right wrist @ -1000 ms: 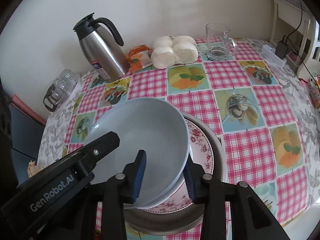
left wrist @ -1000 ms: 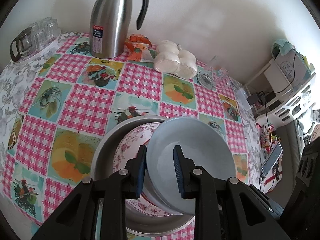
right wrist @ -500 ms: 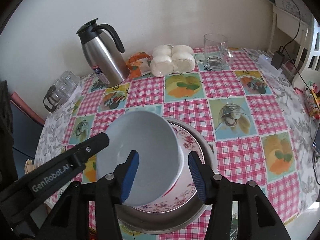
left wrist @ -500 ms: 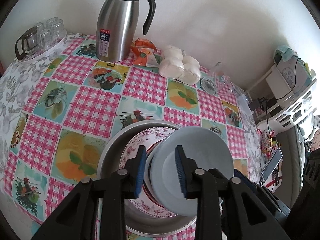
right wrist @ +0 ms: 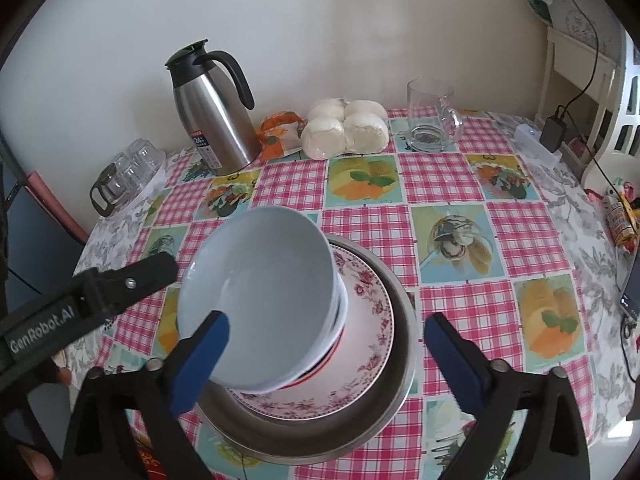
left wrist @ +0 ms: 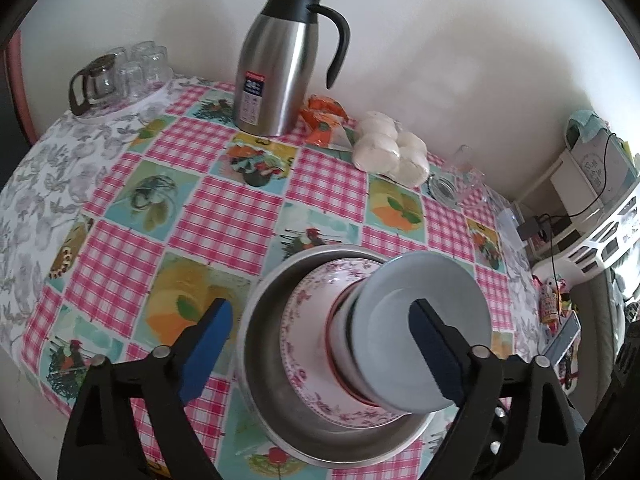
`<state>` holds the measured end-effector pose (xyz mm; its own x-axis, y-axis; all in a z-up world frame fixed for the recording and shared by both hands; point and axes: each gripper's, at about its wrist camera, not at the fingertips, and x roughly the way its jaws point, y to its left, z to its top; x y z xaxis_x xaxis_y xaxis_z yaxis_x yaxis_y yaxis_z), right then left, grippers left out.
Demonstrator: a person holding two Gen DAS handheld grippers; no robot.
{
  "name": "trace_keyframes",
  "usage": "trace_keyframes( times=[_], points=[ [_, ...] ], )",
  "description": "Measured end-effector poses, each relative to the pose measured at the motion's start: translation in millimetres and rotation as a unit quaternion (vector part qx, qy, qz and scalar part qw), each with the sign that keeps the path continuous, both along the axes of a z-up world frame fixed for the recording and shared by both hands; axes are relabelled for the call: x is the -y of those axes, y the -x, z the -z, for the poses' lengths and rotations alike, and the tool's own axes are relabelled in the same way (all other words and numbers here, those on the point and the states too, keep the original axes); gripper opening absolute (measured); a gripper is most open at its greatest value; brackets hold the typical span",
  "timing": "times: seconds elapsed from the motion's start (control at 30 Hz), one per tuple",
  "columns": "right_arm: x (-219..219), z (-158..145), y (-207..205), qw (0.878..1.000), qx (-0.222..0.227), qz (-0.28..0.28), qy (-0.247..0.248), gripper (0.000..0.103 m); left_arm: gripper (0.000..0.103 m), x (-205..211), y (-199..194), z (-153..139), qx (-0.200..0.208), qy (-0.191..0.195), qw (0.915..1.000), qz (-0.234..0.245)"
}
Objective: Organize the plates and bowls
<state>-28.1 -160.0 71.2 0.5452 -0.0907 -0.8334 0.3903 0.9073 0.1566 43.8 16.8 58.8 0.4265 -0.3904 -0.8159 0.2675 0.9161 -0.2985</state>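
Note:
A pale blue bowl (left wrist: 424, 320) (right wrist: 264, 288) rests in a white bowl with a red and blue rim stripe (left wrist: 340, 336) (right wrist: 328, 356). Both stand on a pink floral plate (left wrist: 308, 308) (right wrist: 368, 312) inside a steel basin (left wrist: 256, 320) (right wrist: 408, 320). My left gripper (left wrist: 320, 340) hovers over the stack, its jaws opening wide, the pads clear of the bowl. My right gripper (right wrist: 326, 356) is likewise opening, its left pad in front of the bowl's near rim without pressing it. A black finger (right wrist: 132, 280) of the left gripper shows beside the bowl in the right wrist view.
A steel thermos jug (left wrist: 280, 68) (right wrist: 212, 112), an orange packet (left wrist: 324, 120), a bag of white buns (left wrist: 388, 152) and a glass mug (right wrist: 432, 120) line the wall. A glass teapot with cups (left wrist: 116, 76) stands far left. A white shelf unit (left wrist: 600, 200) stands off the table's right.
Both grippers have opened from a grip on the blue bowl's rim and let it go. The bowl now sits in the stack, and both cameras have drawn back a little.

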Motion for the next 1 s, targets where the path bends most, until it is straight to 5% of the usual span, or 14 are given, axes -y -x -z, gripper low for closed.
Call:
trace_keyframes(
  times=[0.3, 0.47, 1.0],
  points=[
    [33, 1, 21, 0.994, 0.065, 0.082, -0.025, 0.103, 0.091, -14, 10, 13, -0.01, -0.017, 0.9998, -0.009],
    [57, 28, 27, 0.988, 0.063, 0.117, -0.083, 0.103, 0.091, -21, 15, 18, -0.012, -0.02, 0.9996, -0.013],
    [36, 25, 45, 0.992, 0.065, 0.081, -0.077, 0.103, 0.091, -27, 37, 28, -0.01, -0.037, 0.9992, -0.004]
  ],
)
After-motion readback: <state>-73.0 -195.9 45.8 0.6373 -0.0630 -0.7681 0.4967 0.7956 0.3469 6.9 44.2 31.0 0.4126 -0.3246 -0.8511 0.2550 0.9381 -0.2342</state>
